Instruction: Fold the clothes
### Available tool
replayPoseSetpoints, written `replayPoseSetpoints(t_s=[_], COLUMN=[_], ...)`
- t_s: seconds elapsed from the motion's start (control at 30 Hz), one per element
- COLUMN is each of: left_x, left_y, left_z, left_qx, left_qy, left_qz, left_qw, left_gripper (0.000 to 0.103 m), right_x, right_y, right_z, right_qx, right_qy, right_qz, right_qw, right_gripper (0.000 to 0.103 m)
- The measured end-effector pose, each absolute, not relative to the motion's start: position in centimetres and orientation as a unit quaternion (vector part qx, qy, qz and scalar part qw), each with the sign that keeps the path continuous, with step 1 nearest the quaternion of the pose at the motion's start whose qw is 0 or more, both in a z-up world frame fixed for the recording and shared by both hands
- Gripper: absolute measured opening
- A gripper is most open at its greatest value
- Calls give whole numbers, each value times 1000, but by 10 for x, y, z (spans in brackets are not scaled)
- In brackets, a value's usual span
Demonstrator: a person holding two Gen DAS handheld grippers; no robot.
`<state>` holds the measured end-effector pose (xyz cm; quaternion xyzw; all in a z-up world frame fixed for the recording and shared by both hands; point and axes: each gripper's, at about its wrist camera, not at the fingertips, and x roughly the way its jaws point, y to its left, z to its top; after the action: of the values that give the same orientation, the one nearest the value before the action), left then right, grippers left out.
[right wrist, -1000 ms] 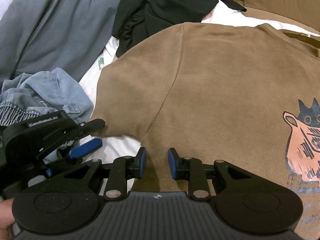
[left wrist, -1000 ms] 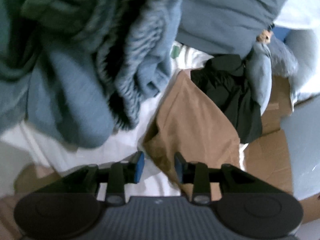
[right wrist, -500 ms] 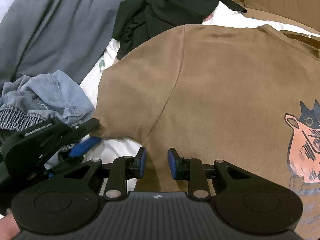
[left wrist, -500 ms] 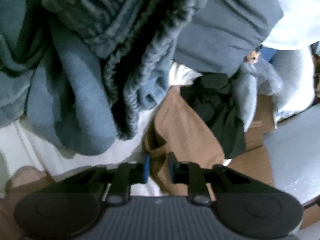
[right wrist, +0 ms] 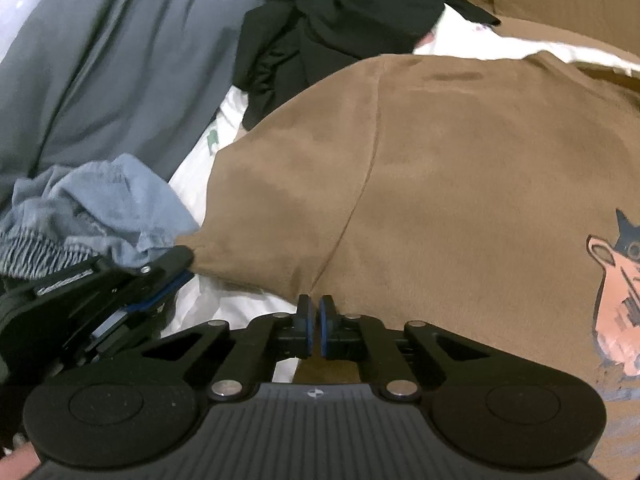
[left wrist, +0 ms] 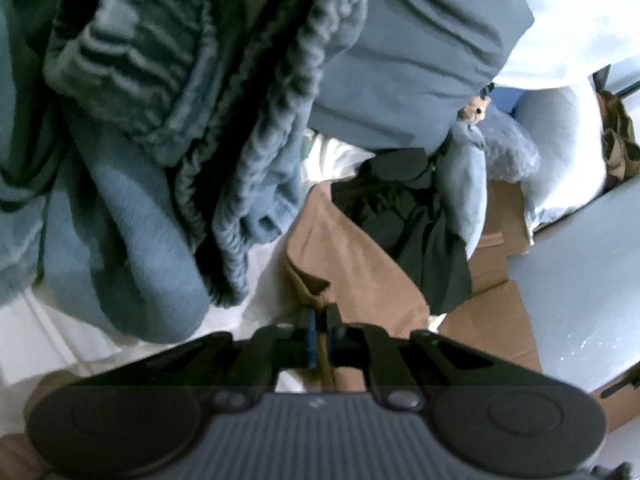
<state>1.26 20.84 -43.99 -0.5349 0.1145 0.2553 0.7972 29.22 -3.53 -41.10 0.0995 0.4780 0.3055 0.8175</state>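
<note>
Left of the cat print [right wrist: 616, 276], the left tool [right wrist: 182, 266] has just closed on the brown T-shirt [right wrist: 460, 184] sleeve tip; the right tool [right wrist: 315, 316] has just pinched the underarm edge, so lifting for a fold looks next.

Left gripper [left wrist: 318, 314] and right gripper [right wrist: 314, 310]: jaws just closed, both pinching cloth edge, both tilted downward.

Left view is dim, bluish and soft, the denim heap [left wrist: 152, 128] above the left gripper [left wrist: 319, 320] smeared. Right view is brighter and sharper; brown shirt [right wrist: 460, 184] evenly lit beyond the right gripper [right wrist: 315, 314]. Fisheye corners go black.
</note>
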Motion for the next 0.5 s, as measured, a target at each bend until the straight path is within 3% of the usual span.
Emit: replayPoseSetpoints(t_s=[0.5], left_x=[29], left_y=[206], left_z=[-419], left_qx=[-510], left_qy=[111], left_qz=[194], left_qw=[831], left_gripper=[3], right_x=[301], right_y=[-29], right_z=[-427], right_qx=[107], right_qy=[499], right_qz=[295], right_qw=[808], right_gripper=[4])
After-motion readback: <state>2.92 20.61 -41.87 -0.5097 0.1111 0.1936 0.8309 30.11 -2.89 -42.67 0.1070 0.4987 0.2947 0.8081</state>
